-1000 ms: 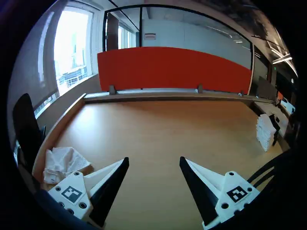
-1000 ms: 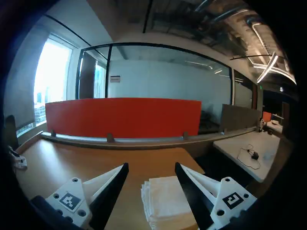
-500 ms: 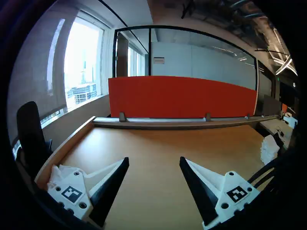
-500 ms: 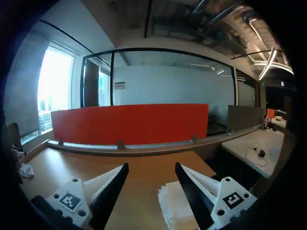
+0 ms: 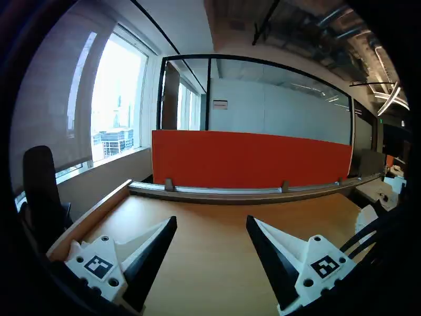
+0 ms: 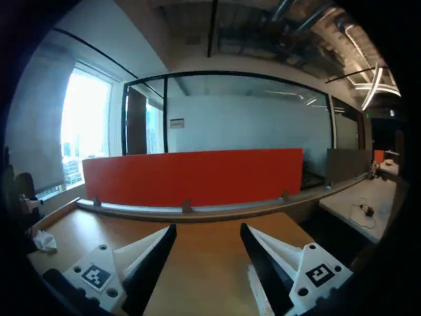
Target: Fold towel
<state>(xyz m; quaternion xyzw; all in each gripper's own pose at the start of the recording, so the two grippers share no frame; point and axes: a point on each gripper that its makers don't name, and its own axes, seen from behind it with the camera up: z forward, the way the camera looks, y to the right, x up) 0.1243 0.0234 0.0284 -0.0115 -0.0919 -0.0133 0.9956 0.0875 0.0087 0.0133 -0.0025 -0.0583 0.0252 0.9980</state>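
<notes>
Above the wooden desk (image 5: 210,263), left gripper (image 5: 210,218) hovering with fingers spread apart, right gripper (image 6: 208,226) likewise gaping, gripping nothing, crumpled towel (image 6: 44,241) lying near the desk's edge.

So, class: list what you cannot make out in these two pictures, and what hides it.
Towel stack: right gripper view, mostly behind a jaw; its height is hidden.
Crumpled towel: right gripper view, small at the left edge.
Corded object on the side desk: too small to identify.
</notes>
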